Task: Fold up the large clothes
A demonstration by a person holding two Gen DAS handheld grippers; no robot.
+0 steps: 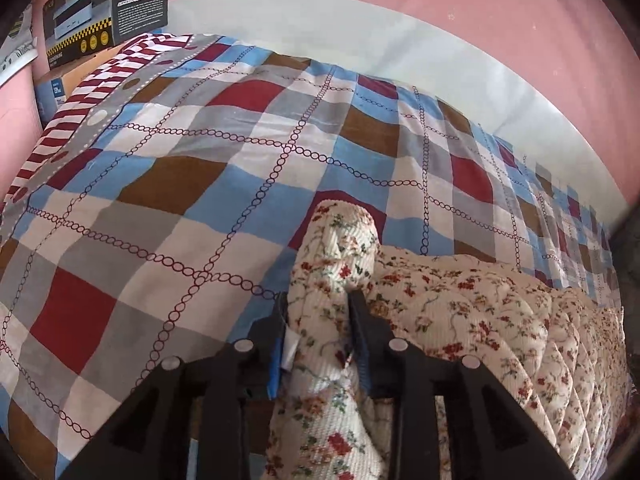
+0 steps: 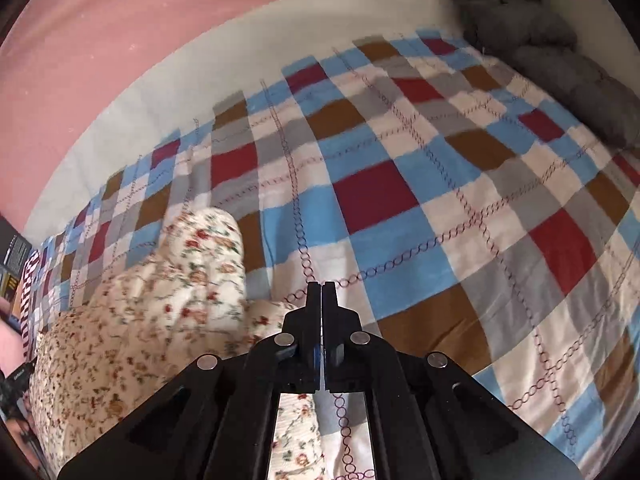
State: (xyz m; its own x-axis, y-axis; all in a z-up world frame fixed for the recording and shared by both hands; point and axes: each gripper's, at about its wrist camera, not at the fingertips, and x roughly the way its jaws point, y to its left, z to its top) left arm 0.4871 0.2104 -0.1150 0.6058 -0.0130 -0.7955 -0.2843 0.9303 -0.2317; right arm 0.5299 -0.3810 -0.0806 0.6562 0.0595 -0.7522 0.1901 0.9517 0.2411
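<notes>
While clamped from both sides by the left gripper, a thick bunched fold of the floral quilted garment stands up between the black fingers, rounded top poking beyond the tips. White tag pressed against the left finger's blue pad. Rest of the cream cloth with red and green flowers heaped low to the right, lying on the checked bedspread.

Seen from the right wrist: right gripper clenched, fingertips pressed together, nothing visibly caught at the tips; whether any cloth sits deeper between the pads cannot be told. Floral cloth showing under and just left of that gripper, with the raised bunch further left, blurred. Gripper poised above the bedspread's blue, red, brown, grey and white squares with chain-link lines.

Further out, at the bedspread's far left end, a red-and-white striped cloth with a grey dotted border. Beyond it, stacked cardboard boxes against the pink wall. Grey tufted cushion along the bed's far right edge in the right view. White band between bedspread and wall.
</notes>
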